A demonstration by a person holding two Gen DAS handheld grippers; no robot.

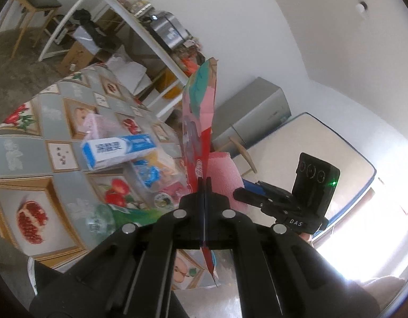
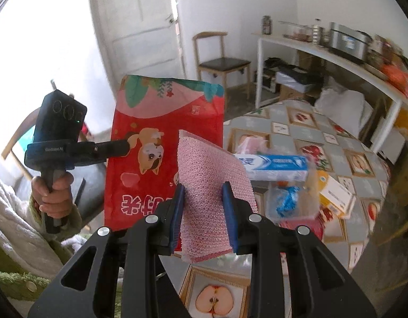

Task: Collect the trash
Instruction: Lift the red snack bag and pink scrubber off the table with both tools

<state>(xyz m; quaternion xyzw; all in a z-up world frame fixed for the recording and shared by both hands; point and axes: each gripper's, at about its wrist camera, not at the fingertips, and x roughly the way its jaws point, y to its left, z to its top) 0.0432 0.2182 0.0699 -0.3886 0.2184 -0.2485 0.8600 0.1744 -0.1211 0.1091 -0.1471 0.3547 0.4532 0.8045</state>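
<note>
My left gripper [image 1: 204, 182] is shut on the edge of a red bag with a cartoon dog [image 1: 197, 122], held upright above the table; the bag also shows in the right wrist view [image 2: 150, 143], with the left gripper [image 2: 124, 144] at its left edge. My right gripper [image 2: 203, 185] is shut on a pink bubble-wrap pad [image 2: 209, 175], held right beside the bag; in the left wrist view the pad [image 1: 225, 167] sits just right of the bag. A blue and white toothpaste box [image 1: 119, 149] lies on the table, also seen from the right wrist [image 2: 275, 167].
The table with a fruit-print cloth [image 1: 31, 164] carries a clear bag with blue wrappers [image 2: 286, 198], a yellow and white box [image 2: 333, 193] and a green-labelled bottle [image 1: 108, 216]. A white shelf table [image 2: 323, 53] and a wooden chair [image 2: 219, 61] stand behind.
</note>
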